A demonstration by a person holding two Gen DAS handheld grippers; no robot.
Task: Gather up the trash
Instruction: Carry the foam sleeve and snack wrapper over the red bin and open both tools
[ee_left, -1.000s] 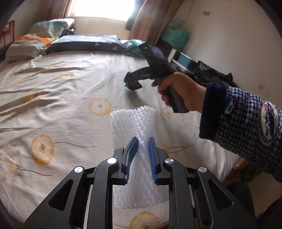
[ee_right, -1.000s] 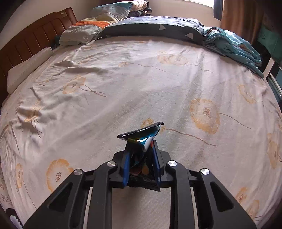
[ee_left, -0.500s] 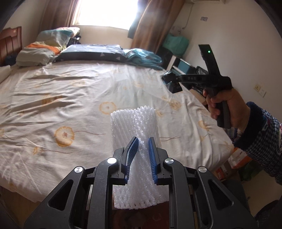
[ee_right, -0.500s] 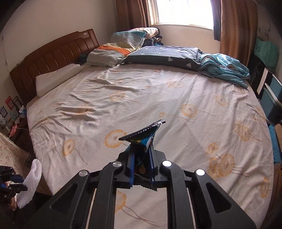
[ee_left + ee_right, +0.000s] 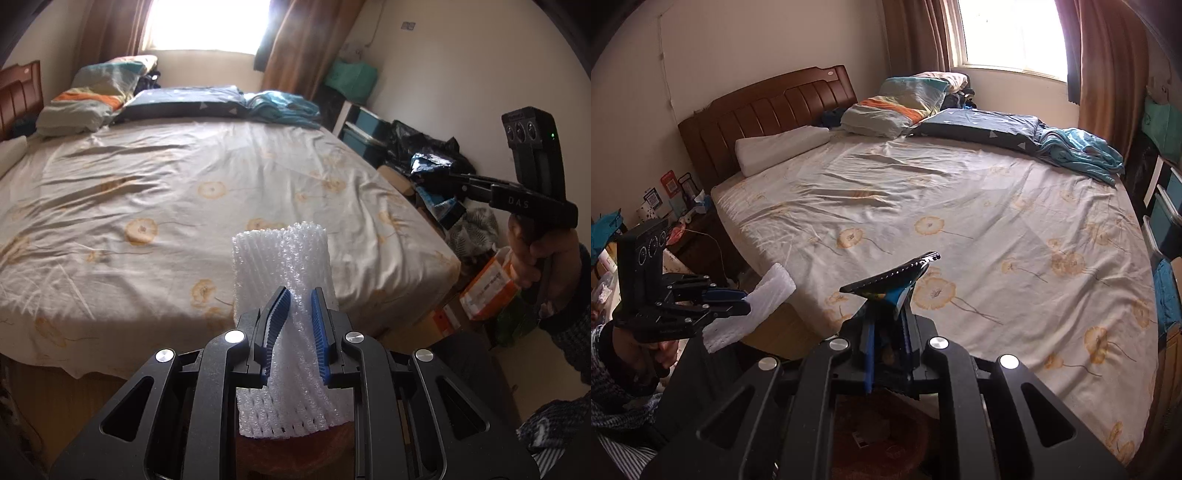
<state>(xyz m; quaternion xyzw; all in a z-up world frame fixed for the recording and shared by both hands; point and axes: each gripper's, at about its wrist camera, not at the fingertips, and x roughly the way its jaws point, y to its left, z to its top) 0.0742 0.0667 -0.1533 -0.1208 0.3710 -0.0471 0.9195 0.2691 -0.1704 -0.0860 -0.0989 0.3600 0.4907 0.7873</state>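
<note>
My left gripper (image 5: 297, 306) is shut on a white foam net sleeve (image 5: 284, 258) and holds it up off the foot of the bed. It also shows at the left of the right wrist view (image 5: 744, 301), with the foam sleeve (image 5: 753, 306) sticking out of it. My right gripper (image 5: 886, 314) is shut on a dark snack wrapper (image 5: 892, 278) with blue and yellow print, held above the bed's near corner. In the left wrist view the right gripper (image 5: 439, 177) is at the far right, held in a hand, with the wrapper (image 5: 430, 164) at its tip.
A bed with a cream flowered sheet (image 5: 960, 206) fills both views, with pillows (image 5: 779, 147) and a folded blue blanket (image 5: 1078, 147) at its head. Black bags and boxes (image 5: 424, 144) stand along the right wall. A cluttered nightstand (image 5: 672, 206) stands left of the headboard.
Both grippers have pulled back and up from the bed, still holding their items. The right gripper has swung out to the right of the bed's foot.
</note>
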